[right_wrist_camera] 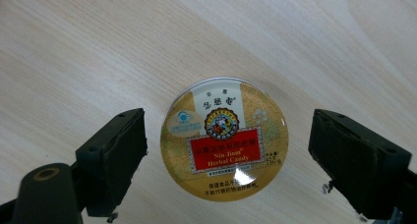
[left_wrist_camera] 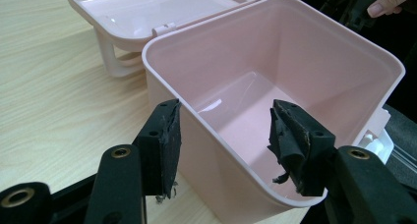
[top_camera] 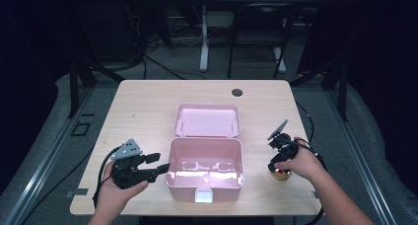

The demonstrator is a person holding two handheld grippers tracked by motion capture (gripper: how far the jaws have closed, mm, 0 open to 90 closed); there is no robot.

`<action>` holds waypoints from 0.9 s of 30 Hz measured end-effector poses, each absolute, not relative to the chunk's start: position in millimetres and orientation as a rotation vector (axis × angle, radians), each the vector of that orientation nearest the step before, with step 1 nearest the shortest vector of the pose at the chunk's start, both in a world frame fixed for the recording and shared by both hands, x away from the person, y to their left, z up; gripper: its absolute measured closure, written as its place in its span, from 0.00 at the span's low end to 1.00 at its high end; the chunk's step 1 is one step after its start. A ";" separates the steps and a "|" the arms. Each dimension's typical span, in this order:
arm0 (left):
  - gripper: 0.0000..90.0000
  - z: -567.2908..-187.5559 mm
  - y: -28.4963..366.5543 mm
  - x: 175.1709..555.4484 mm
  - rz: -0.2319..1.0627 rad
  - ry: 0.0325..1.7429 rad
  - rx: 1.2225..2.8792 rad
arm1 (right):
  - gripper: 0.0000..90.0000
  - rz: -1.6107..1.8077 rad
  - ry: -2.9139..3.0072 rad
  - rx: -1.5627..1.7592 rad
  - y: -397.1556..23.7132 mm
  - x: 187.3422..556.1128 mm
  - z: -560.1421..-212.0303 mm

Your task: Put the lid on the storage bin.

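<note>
High view: pink box (top_camera: 204, 178) open on table (top_camera: 148, 101), lid back.
Left gripper (left_wrist_camera: 223, 140) jaws wide, straddling the box's near wall, one jaw outside, one inside. Right gripper (right_wrist_camera: 228, 155) jaws wide; candy tin (right_wrist_camera: 224, 138) lies between them, touching neither.

Round gold candy tin (right_wrist_camera: 224, 138) — red label reads "Nin Jiom Herbal Candy".
</note>
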State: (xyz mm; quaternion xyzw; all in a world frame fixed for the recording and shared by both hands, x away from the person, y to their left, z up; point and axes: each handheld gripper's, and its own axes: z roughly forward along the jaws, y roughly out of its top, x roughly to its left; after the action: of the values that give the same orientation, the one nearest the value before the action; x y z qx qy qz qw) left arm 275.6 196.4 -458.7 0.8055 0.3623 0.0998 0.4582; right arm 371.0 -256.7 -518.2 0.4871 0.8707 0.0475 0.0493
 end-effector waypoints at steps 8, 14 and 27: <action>0.51 -461.6 196.3 276.8 0.246 0.908 1.981 | 0.16 0.126 2.669 1.509 -263.0 371.4 -531.1; 0.51 -462.3 198.3 277.9 0.250 0.915 1.982 | 0.16 0.126 2.689 1.513 -264.5 370.6 -539.6; 0.50 -461.8 200.5 278.5 0.252 0.933 1.979 | 0.21 0.117 2.693 1.532 -264.1 370.4 -545.7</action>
State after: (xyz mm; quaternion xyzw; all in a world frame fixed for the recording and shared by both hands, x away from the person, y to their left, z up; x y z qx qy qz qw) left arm 278.5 200.5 -461.8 0.8014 0.3778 0.1019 0.4525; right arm 370.4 -264.1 -545.7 0.4940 0.8684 0.0378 0.0203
